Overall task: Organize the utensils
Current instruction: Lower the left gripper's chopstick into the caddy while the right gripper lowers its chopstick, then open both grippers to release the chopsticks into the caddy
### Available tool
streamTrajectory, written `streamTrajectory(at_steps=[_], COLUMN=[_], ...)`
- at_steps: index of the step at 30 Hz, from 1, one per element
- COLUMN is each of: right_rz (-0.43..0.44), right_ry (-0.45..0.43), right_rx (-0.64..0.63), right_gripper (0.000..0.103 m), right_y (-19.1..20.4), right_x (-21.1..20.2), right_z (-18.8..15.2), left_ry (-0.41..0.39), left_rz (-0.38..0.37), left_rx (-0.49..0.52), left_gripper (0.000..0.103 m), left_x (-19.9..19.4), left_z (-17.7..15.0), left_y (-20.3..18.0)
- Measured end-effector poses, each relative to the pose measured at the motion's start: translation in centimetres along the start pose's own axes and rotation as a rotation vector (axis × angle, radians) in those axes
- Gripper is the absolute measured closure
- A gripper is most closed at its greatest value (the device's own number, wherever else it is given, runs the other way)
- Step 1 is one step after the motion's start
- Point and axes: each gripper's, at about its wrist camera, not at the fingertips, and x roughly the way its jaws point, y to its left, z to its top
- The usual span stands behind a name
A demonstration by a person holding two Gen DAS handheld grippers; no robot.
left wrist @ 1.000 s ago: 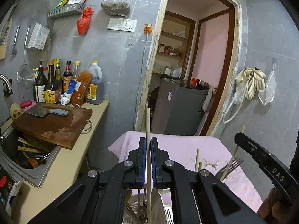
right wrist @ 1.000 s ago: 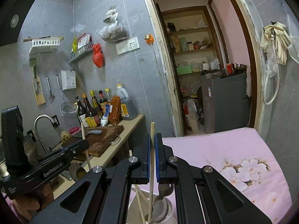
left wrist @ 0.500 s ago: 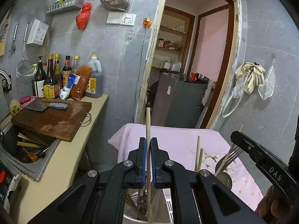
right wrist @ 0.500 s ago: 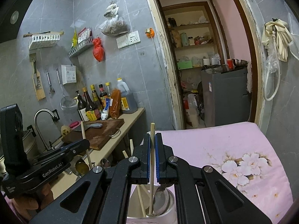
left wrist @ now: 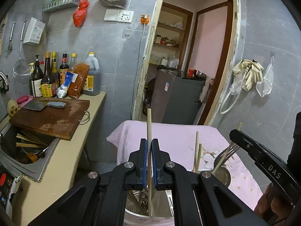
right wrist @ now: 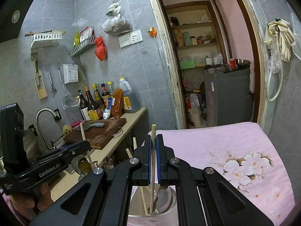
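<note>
Room: grey-tiled kitchen, pink cloth (right wrist: 216, 143).
Left hand-held gripper (left wrist: 149, 162): clamped on chopstick (left wrist: 149, 128).
Right hand-held gripper (right wrist: 153, 158): pinching another chopstick (right wrist: 153, 131).
Tip: lower both upright into holder (right wrist: 156, 219), then release.

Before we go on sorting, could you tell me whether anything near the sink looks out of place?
Yes. The wooden cutting board juts out over the sink, part of it unsupported, with a cleaver lying on top. Below it, loose chopsticks lie jumbled in the basin rather than standing in a holder.
</note>
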Motion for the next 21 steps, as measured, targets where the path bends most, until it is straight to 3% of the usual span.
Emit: streamTrajectory(at_steps=[14, 16, 20, 21], right_rz=[0.01, 0.012, 0.007, 0.009], right_ry=[0.021, 0.022, 0.012, 0.007], right_rx=[0.006, 0.006, 0.011, 0.017], right_gripper=[0.094, 0.089, 0.071, 0.07], right_y=[-0.09, -0.05, -0.11, -0.21], right_x=[-0.07, -0.13, -0.27, -0.42], right_z=[-0.48, -0.53, -0.38, -0.34], left_ry=[0.051, 0.055, 0.049, 0.04], left_rz=[-0.019, -0.022, -0.035, -0.037], left_rx=[0.007, 0.002, -0.025, -0.032], left_gripper=[0.097, 0.094, 0.069, 0.069], left_x=[0.11, 0.12, -0.15, -0.29], left_z=[0.01, -0.06, -0.16, -0.16], left_y=[-0.05, -0.02, 0.26, 0.34])
